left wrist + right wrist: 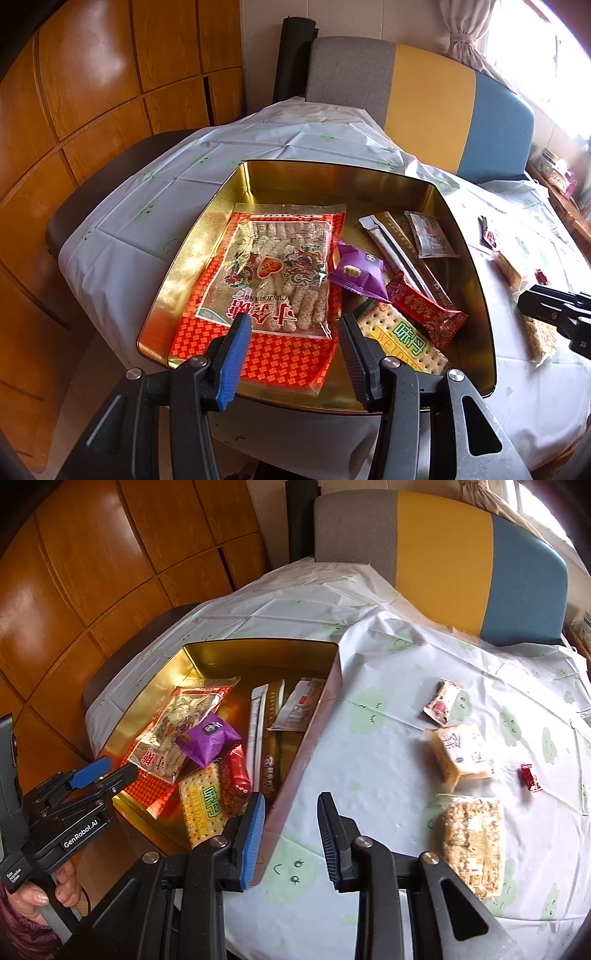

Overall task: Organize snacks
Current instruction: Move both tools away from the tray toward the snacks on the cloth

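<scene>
left tongs (295, 325) spread, empty, over gold tin (469, 236) of snacks at centre | right tongs (291, 830) spread, empty | right view only: oat bar (472, 845) lower right on worktop (376, 746) (loose)

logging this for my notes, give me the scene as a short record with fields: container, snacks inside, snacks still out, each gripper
container: gold tin, open, on the tablecloth
inside: sesame stick bag, purple packet, cracker pack, red bar, sachets
still out: four wrapped snacks, incl. rice cake, red candy
left gripper: open, empty, over tin
right gripper: open, empty, over the tin's edge
</scene>
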The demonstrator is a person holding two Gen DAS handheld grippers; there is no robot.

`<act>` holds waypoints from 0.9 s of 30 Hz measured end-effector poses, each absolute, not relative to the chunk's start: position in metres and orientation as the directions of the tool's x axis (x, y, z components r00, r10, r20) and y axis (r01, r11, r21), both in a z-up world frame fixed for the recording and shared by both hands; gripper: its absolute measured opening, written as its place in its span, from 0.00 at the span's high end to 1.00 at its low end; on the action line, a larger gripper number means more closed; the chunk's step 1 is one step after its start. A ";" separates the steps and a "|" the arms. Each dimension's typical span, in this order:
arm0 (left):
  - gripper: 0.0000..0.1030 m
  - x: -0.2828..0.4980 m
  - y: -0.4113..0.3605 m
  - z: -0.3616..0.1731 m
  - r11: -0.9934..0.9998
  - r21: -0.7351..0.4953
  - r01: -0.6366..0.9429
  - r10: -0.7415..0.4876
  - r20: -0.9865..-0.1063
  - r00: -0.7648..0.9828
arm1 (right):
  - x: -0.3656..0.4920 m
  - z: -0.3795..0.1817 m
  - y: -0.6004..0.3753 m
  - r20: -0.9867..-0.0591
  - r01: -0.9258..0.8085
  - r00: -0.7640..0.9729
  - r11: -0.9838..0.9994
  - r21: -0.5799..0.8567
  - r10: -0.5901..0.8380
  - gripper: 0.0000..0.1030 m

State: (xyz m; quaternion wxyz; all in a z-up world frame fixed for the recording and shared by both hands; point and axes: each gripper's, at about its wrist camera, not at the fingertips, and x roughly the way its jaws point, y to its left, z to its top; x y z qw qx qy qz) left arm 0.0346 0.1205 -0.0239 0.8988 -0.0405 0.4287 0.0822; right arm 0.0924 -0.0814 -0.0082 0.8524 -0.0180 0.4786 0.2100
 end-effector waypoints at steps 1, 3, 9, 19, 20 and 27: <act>0.52 0.035 0.119 -0.024 0.984 0.000 -0.178 0.112 -0.777 0.619 | 0.092 -0.008 -0.084 -0.823 -0.371 0.458 0.914 0.167 0.336 0.71; 0.52 0.035 0.116 -0.023 0.985 0.006 -0.170 0.112 -0.776 0.621 | 0.092 -0.008 -0.091 -0.823 -0.360 0.467 0.920 0.156 0.322 0.71; 0.52 0.033 0.106 -0.021 0.991 0.016 -0.135 0.100 -0.763 0.638 | 0.091 -0.011 -0.113 -0.830 -0.320 0.479 0.937 0.138 0.286 0.70; 0.47 0.030 0.083 -0.016 0.997 0.034 -0.062 0.067 -0.736 0.674 | 0.095 -0.009 -0.171 -0.842 -0.230 0.511 0.971 0.059 0.172 0.67; 0.47 0.030 0.081 -0.017 0.998 0.034 -0.056 0.064 -0.736 0.674 | 0.096 -0.009 -0.178 -0.843 -0.217 0.515 0.975 0.048 0.156 0.67; 0.42 0.030 0.072 -0.018 1.000 0.003 -0.024 0.018 -0.739 0.673 | 0.102 -0.011 -0.241 -0.850 -0.086 0.526 0.995 -0.049 0.004 0.67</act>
